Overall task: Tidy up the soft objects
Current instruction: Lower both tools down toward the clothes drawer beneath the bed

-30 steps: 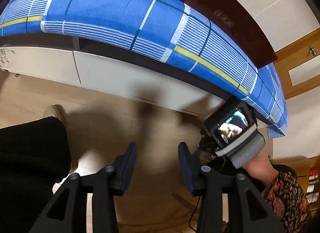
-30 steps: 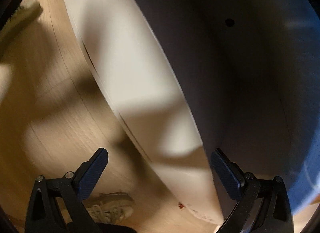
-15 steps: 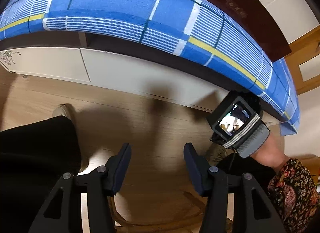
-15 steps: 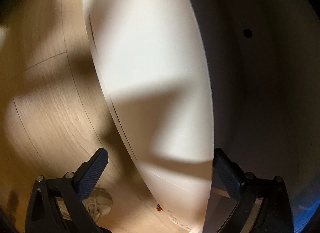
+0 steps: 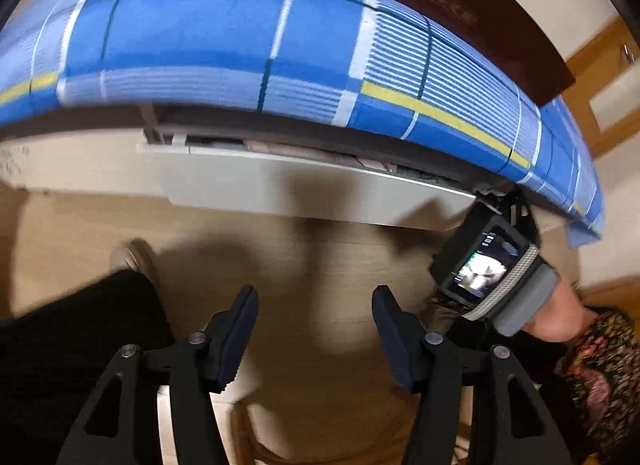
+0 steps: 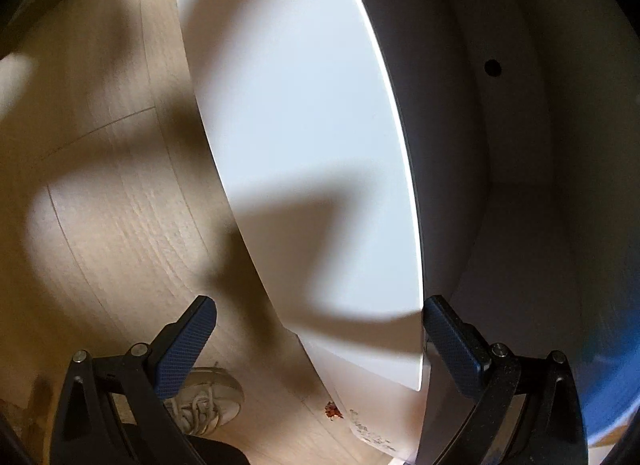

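My right claw [image 6: 320,341] is spread wide and straddles the corner of a white drawer front [image 6: 304,145] under the bed; its right pad sits just beside the panel's top edge, its left pad hangs over the floor [image 6: 100,205], and I cannot tell whether either pad actually touches the panel. My left claw [image 5: 315,335] hangs over bare floor with its jaws opening and nothing between them. The soft things I am meant to sort appear to lie inside the drawer [image 5: 320,181], which is partly pulled out: a thin strip of pinkish folded cloth [image 5: 372,163] shows in the gap, too blurred to name. The risk I see is that the smooth, glossy panel gives my ribbed pads little to bite on, so a pull from one corner could slip or skew the drawer on its runners. My shoe [image 6: 212,397] is close below the corner and could be caught. The bed cover [image 5: 240,37] is blue plaid cloth with white and yellow stripes, hanging over the edge, and the floor is pale wood-grain plank.
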Available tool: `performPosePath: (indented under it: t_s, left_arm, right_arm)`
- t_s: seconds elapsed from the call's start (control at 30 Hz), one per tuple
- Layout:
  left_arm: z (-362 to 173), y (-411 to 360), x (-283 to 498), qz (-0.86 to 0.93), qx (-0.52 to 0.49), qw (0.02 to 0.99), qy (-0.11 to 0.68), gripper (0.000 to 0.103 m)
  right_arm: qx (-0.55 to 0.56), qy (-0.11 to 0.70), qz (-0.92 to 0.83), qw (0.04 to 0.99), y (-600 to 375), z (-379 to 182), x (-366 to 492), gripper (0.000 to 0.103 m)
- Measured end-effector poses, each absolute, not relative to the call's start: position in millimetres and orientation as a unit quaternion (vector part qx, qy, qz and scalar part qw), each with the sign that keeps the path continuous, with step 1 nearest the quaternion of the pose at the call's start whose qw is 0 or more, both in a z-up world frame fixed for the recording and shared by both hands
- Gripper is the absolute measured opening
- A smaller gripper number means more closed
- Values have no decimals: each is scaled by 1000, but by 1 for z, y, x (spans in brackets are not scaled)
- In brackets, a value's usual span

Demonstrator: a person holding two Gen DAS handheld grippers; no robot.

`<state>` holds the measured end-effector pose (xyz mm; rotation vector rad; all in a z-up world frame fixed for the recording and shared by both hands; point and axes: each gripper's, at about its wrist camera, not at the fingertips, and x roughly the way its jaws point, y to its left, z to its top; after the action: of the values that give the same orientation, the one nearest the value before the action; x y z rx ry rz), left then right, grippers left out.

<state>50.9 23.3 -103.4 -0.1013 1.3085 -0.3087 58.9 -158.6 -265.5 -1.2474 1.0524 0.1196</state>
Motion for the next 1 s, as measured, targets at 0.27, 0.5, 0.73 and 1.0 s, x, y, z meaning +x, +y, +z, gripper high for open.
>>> performPosePath:
  t_s: [0.27,0.5,0.73,1.0]
  left_arm:
    - [-109,-5,76,-172,63,780,598,71]
    - [-125,-23,104,-170,139,782,583,71]
    - [-139,-36,117,-179,188,775,576,73]
    - [-158,-54,114,-223,292,752,547,73]
  right_arm:
    - [-467,541,210,667,-135,-257,18,87]
    - [-541,412,116,723,-143,-215,46,103]
    - [-547,463,134,685,-147,-249,69,103]
    - [-561,472,123,669,-139,-253,69,103]
